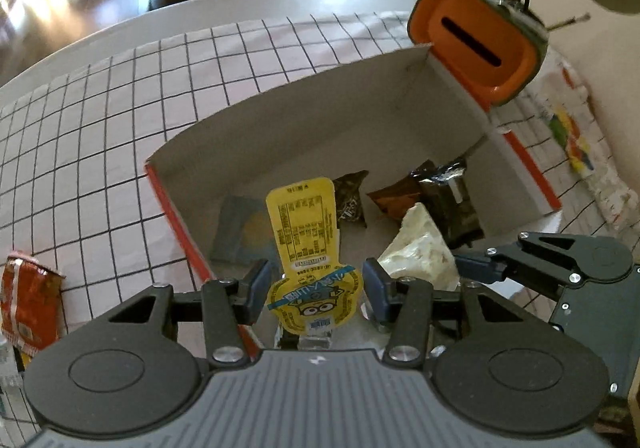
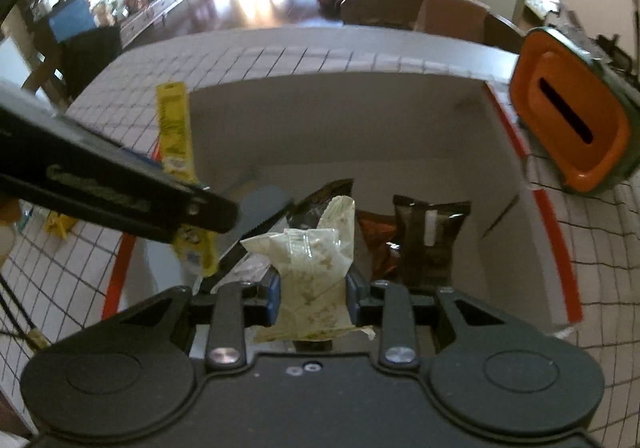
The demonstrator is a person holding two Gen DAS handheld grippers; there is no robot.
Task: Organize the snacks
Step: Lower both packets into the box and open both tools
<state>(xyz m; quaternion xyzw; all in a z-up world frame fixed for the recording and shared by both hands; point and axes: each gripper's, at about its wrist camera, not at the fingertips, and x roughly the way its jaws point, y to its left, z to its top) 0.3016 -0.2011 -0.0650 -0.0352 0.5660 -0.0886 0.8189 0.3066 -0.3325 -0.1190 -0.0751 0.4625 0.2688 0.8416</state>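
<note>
Yellow pouch (image 1: 306,248): upright above the box (image 1: 280,135), long axis pointing away from the left gripper (image 1: 314,290), whose fingers stand apart beside it; contact unclear.
White packet (image 2: 310,280): clamped by the right gripper (image 2: 312,298), over the box.
Box contents: dark packets (image 1: 448,199), partly hidden.
Bench (image 1: 120,107): checked cloth.

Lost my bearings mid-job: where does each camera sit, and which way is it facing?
Left wrist: on the left gripper, looking down into the cardboard box; its open fingers flank the yellow pouch; right gripper at right.
Right wrist: on the right gripper, facing the same box, shut on the pale snack bag.
Shared: box, pouch, bag, orange container.
</note>
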